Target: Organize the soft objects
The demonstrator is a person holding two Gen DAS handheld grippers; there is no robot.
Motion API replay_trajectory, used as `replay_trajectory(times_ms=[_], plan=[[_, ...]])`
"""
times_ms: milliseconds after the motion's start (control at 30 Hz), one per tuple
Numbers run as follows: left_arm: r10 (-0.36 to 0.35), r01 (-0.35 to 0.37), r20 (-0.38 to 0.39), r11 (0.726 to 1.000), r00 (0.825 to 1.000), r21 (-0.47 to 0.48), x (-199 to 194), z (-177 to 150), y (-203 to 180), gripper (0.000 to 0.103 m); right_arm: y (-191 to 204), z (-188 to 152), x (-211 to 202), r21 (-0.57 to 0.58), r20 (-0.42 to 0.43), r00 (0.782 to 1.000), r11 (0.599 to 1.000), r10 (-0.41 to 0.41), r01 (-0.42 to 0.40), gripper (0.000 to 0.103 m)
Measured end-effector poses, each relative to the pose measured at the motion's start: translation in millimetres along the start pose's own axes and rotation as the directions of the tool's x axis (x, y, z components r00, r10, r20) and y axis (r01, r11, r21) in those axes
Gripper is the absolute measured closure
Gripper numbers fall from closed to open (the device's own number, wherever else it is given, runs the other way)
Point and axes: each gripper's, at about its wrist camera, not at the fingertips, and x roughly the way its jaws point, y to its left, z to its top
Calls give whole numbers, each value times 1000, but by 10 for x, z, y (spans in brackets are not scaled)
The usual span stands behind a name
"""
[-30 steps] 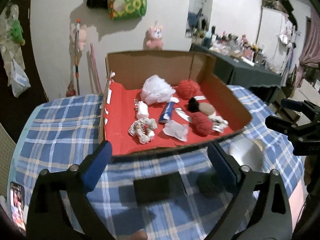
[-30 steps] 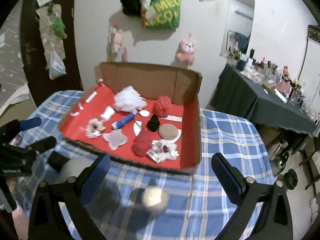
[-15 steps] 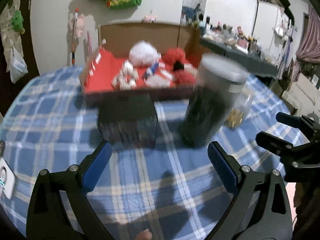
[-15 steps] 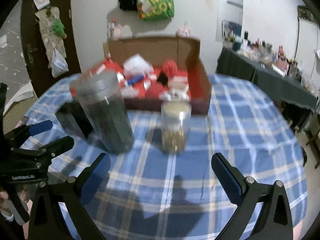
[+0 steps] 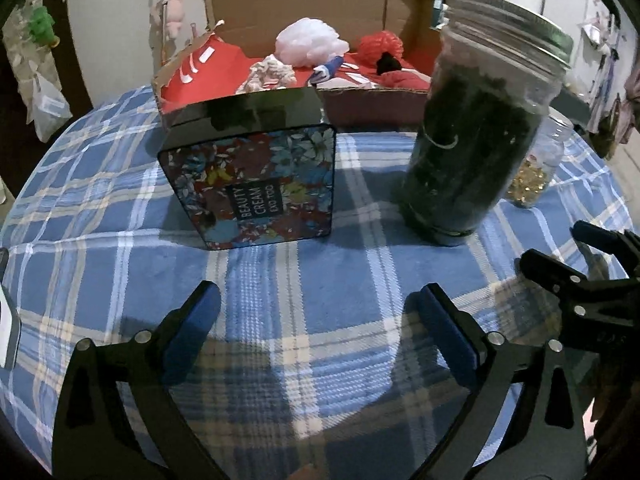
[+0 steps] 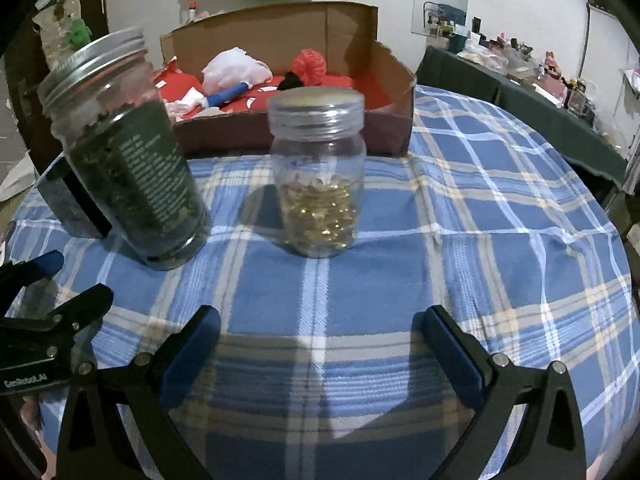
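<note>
Left wrist view: left hand-held gripper [image 5: 316,308] agape, empty, low over plaid worktop [image 5: 120,208]. Ahead: floral tin [image 5: 256,184], dark jar [image 5: 476,136]. Behind them, cardboard box [image 5: 296,12] containing white pouf [image 5: 310,44], red pouf [image 5: 380,44].

Right wrist view: right hand-held gripper [image 6: 320,334] agape, empty. Bead jar [image 6: 318,176] ahead, dark jar [image 6: 132,164] left; box [image 6: 384,80] behind.

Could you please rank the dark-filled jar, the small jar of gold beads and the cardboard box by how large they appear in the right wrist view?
1. cardboard box, widest though farthest.
2. dark-filled jar, tallest of the jars; it is nearer the camera, which enlarges it.
3. small jar of gold beads.
</note>
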Motion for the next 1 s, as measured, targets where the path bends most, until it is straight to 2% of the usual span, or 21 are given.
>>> replay_trajectory(times_ms=[1000], plan=[[18,-18,-6,999,1000,-35,49,24,55,0,-20,-11,1,0,4,1000,1000,-3,3,0]])
